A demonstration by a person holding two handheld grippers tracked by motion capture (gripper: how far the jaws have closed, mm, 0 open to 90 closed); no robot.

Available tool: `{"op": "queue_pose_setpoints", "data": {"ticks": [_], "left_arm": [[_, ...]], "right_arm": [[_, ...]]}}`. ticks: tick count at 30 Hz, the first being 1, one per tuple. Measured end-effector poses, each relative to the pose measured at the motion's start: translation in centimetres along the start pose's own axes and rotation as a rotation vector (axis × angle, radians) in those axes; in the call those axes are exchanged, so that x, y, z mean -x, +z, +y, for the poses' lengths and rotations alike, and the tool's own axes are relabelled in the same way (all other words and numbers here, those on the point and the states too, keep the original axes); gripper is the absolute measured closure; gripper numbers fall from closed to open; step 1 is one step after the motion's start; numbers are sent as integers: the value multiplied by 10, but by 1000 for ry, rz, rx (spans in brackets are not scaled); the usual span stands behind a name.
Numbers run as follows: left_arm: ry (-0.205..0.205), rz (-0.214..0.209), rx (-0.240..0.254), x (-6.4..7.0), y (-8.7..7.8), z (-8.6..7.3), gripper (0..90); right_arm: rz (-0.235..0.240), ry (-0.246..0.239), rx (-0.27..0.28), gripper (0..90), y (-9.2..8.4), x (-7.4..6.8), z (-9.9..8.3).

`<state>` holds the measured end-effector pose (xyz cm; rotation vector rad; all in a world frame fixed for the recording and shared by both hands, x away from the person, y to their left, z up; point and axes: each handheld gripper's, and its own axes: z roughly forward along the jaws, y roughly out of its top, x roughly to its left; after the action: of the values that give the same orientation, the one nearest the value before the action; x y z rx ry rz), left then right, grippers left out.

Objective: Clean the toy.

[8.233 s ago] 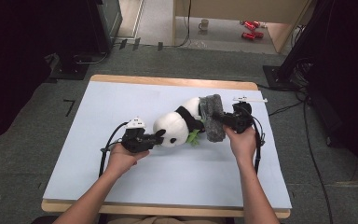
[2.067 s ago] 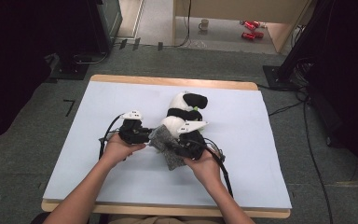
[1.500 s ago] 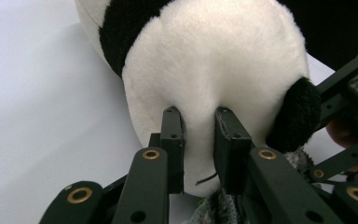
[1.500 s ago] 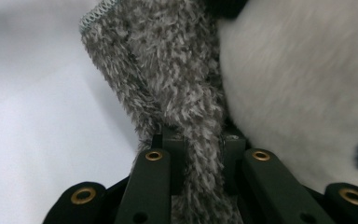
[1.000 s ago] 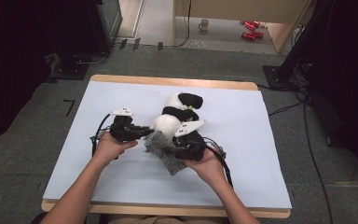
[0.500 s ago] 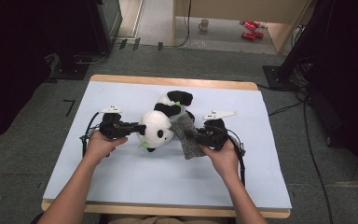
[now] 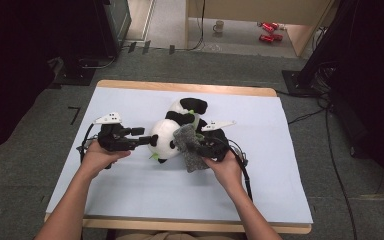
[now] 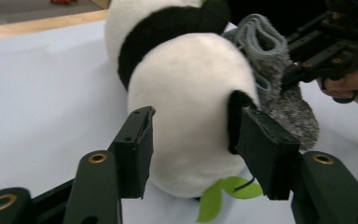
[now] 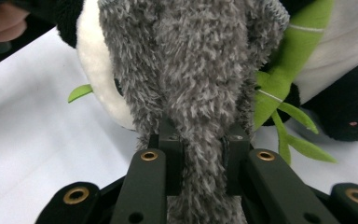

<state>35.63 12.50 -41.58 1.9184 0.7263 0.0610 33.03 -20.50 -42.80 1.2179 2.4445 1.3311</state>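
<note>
A black-and-white panda plush point(image 7: 166, 136) lies on the pale blue table top point(image 7: 130, 200), its head toward my left gripper. My left gripper point(image 7: 149, 141) has just been opening its jaws. They stand apart on either side of the panda's head point(image 8: 191, 107), one by the black ear point(image 8: 235, 119), not pressing. A grey fuzzy sock point(image 7: 187, 149) drapes over the panda's head. My right gripper point(image 7: 201, 146) is shut on it. In the right gripper view the sock point(image 9: 196, 84) is pinched between the jaws of that gripper point(image 9: 200, 140), with green leaves point(image 9: 286, 65) beside it.
The table's wooden edge point(image 7: 190, 89) runs along the far side. Beyond it on the floor sit a mug point(image 7: 220, 25) and red cans point(image 7: 267, 31). Black stands point(image 7: 325, 55) flank the table. Cables trail from both grippers across the top.
Over the last second the hands moved apart, left gripper leftward and right gripper rightward with the sock. The panda's head swung toward the left gripper.
</note>
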Motion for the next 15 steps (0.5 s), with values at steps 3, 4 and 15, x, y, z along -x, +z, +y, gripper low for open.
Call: {"op": "queue_pose_setpoints", "data": {"ticks": [3, 4, 15], "left_arm": [[19, 21, -20, 10, 6, 1, 384], [12, 21, -29, 11, 10, 0, 368], [-64, 162, -44, -3, 22, -11, 584]], "right_arm": [[1, 3, 3, 759, 4, -1, 2], [1, 3, 2, 758, 5, -2, 3], [-24, 43, 42, 759, -17, 16, 9]]}}
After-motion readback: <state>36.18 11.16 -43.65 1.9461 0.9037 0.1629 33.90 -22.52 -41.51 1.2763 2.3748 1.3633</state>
